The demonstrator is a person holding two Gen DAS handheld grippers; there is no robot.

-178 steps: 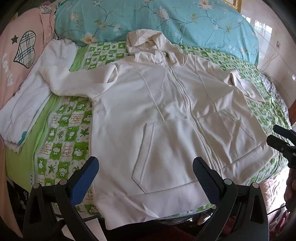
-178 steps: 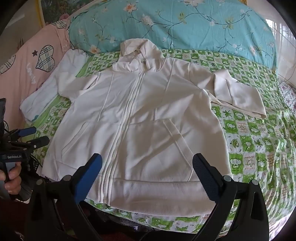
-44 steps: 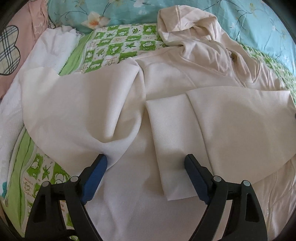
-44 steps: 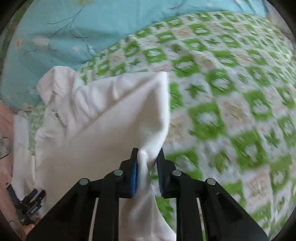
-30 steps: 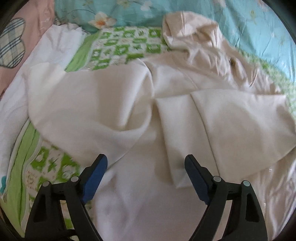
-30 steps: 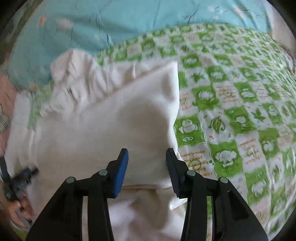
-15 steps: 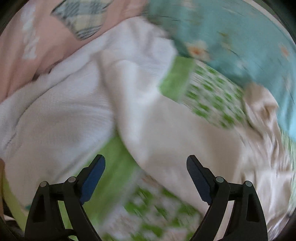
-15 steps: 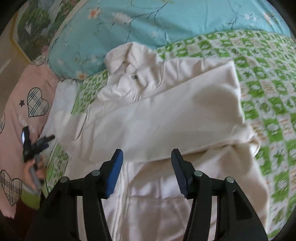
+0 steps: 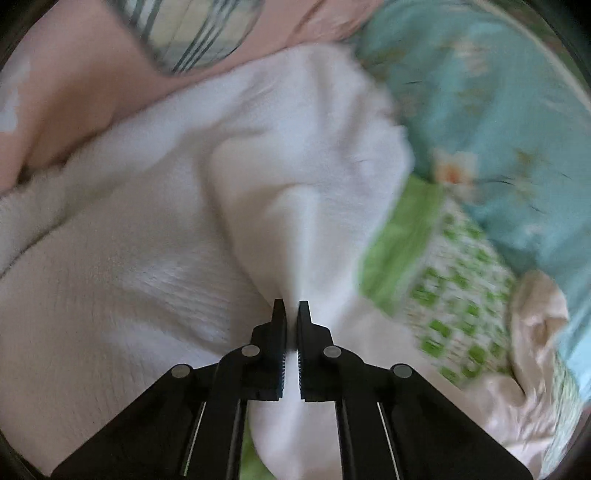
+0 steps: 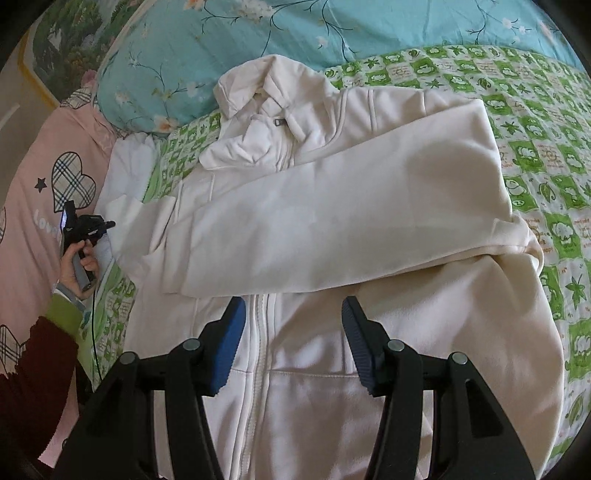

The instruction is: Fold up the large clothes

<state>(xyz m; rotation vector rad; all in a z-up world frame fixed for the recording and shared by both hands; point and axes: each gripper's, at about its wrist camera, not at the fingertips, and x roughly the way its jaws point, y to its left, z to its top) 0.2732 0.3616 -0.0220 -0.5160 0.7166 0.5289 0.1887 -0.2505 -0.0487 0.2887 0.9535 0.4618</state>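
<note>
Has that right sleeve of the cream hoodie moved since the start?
Yes. The sleeve once stretched out over the green checked sheet; now it lies folded across the hoodie's chest.

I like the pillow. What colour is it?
The pillow is light blue with white flowers and dark branches, clearest in the right wrist view.

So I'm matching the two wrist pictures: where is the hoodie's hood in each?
Left wrist: the hood lies crumpled at the right edge, below the teal pillow.
Right wrist: the hood sits top centre, against the same pillow.
Shared landmark: the teal floral pillow.
</note>
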